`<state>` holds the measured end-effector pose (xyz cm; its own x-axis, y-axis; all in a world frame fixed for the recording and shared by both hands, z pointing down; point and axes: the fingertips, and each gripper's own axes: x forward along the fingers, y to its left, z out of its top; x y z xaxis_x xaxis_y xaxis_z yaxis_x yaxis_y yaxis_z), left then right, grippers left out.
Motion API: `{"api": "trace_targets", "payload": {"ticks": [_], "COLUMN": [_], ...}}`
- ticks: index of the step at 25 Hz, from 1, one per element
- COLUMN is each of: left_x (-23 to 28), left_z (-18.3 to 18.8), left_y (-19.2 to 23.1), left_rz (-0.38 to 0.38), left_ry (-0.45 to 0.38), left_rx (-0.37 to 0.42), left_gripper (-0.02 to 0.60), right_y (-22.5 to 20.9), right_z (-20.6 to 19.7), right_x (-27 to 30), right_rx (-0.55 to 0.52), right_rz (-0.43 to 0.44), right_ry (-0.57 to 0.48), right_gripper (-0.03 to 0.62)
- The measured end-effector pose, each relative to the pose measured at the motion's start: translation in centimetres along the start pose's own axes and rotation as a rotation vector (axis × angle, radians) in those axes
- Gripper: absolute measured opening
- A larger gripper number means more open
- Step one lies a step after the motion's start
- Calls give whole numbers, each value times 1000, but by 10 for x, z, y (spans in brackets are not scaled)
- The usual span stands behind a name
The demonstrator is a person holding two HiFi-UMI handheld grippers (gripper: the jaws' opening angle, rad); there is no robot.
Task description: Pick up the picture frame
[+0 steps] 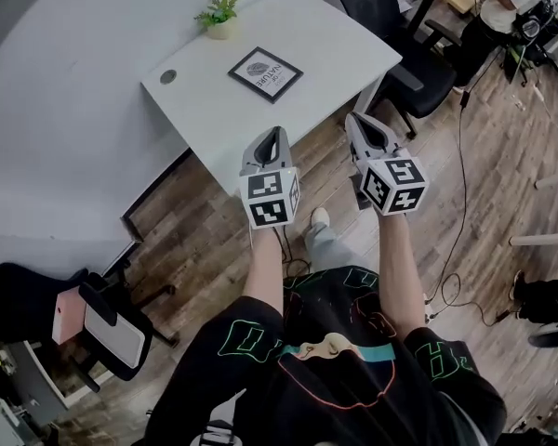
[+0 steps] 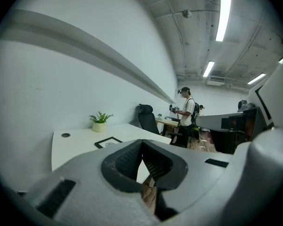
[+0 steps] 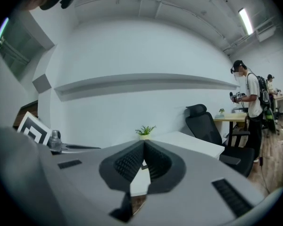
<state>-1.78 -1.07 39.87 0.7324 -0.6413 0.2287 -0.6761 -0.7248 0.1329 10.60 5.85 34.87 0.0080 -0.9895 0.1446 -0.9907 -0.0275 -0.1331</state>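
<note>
A black picture frame (image 1: 265, 73) with a white print lies flat on the white table (image 1: 214, 119), near its middle; it also shows small in the left gripper view (image 2: 108, 141). My left gripper (image 1: 275, 134) hangs over the table's near edge, shut and empty. My right gripper (image 1: 357, 121) is beside it, just off the table's near right edge, also shut with nothing in it. Both stand short of the frame and point toward the table. In the right gripper view the frame is hidden behind the jaws.
A small potted plant (image 1: 220, 15) stands at the table's far side, with a round cable hole (image 1: 168, 76) at the left. A black office chair (image 1: 400, 35) stands to the right. Another chair (image 1: 93, 319) is at lower left. A person (image 2: 186, 114) stands farther back.
</note>
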Motion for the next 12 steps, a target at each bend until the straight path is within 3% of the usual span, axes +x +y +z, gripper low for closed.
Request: {"api": "trace_targets", "payload": {"ticks": [12], "left_x": [102], "left_z": [-27], "left_y": [27], "left_rz": [73], "left_ry": [146], "left_rx": [-24], "left_gripper": [2], "right_y": [-71], "right_z": [-29], "right_x": [102], "right_rx": [107], "right_rz": [65], "right_ry": [99], "right_gripper": [5]}}
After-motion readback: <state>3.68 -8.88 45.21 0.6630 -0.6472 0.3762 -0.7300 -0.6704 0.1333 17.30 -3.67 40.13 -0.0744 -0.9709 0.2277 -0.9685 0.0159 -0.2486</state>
